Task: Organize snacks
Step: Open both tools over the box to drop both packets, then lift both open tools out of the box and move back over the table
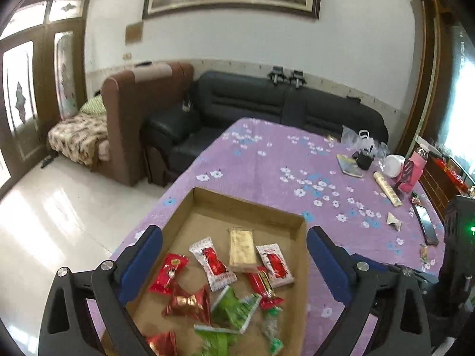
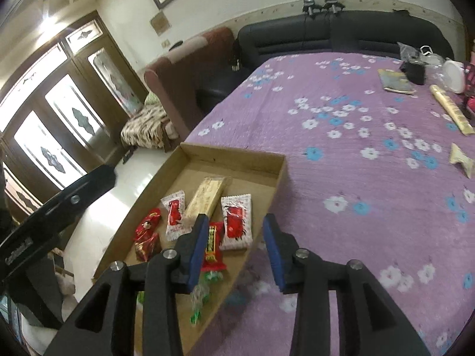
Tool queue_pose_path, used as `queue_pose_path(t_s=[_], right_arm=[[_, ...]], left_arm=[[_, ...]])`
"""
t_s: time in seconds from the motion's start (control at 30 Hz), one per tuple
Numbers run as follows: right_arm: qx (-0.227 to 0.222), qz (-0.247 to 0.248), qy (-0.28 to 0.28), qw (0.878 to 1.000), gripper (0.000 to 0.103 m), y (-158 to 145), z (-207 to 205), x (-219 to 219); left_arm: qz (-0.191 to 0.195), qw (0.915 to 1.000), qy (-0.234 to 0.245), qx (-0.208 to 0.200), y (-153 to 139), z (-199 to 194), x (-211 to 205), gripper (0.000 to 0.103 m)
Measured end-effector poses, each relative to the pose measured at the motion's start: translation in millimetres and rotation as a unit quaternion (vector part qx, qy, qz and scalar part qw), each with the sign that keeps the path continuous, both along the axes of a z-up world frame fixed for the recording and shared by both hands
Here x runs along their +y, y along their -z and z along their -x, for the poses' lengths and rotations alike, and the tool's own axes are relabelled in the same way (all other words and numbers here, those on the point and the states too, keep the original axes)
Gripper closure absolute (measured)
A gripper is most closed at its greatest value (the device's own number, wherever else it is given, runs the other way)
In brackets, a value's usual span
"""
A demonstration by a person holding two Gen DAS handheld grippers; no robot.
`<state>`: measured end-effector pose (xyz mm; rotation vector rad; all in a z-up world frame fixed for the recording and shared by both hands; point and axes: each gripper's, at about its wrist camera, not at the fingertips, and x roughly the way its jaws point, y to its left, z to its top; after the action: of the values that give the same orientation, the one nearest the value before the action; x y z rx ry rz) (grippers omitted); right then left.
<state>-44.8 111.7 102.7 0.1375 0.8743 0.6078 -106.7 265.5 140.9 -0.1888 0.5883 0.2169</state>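
A shallow cardboard tray (image 1: 246, 207) lies at the near left corner of the table. It holds a gold bar (image 1: 242, 247), two white-and-red packets (image 1: 212, 262), red candies (image 1: 169, 273) and green packets (image 1: 234, 308). My left gripper (image 1: 234, 264) hangs above the tray, open wide, with nothing held. In the right wrist view the tray (image 2: 231, 154) shows the gold bar (image 2: 206, 197) and a white-and-red packet (image 2: 236, 221). My right gripper (image 2: 236, 249) is over the tray's right wall, open by a modest gap, with nothing between its pads.
A purple flowered cloth (image 1: 267, 163) covers the table. At its far right lie a booklet (image 1: 350, 164), a black pouch (image 1: 363, 158), a white jar (image 1: 393, 166), a pink bottle (image 1: 415, 172), a tube (image 1: 387, 188), folded paper (image 1: 393, 221) and a phone (image 1: 427, 224). Sofas (image 1: 267, 101) stand beyond.
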Motion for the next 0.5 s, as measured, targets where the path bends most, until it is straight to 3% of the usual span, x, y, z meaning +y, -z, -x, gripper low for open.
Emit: queue_pose_path(t_s=[0.23,0.5], right_arm=[[-0.030,0.005,0.029,0.999,0.061,-10,27,-48],[-0.037,-0.017,0.059,0.997,0.060,-13,49,-98]], left_arm=[[-0.029,0.9992,0.006,-0.029,-12,39,-44,0.004],[-0.066,0.9974,0.016,-0.024,-16,56,-82,0.004]])
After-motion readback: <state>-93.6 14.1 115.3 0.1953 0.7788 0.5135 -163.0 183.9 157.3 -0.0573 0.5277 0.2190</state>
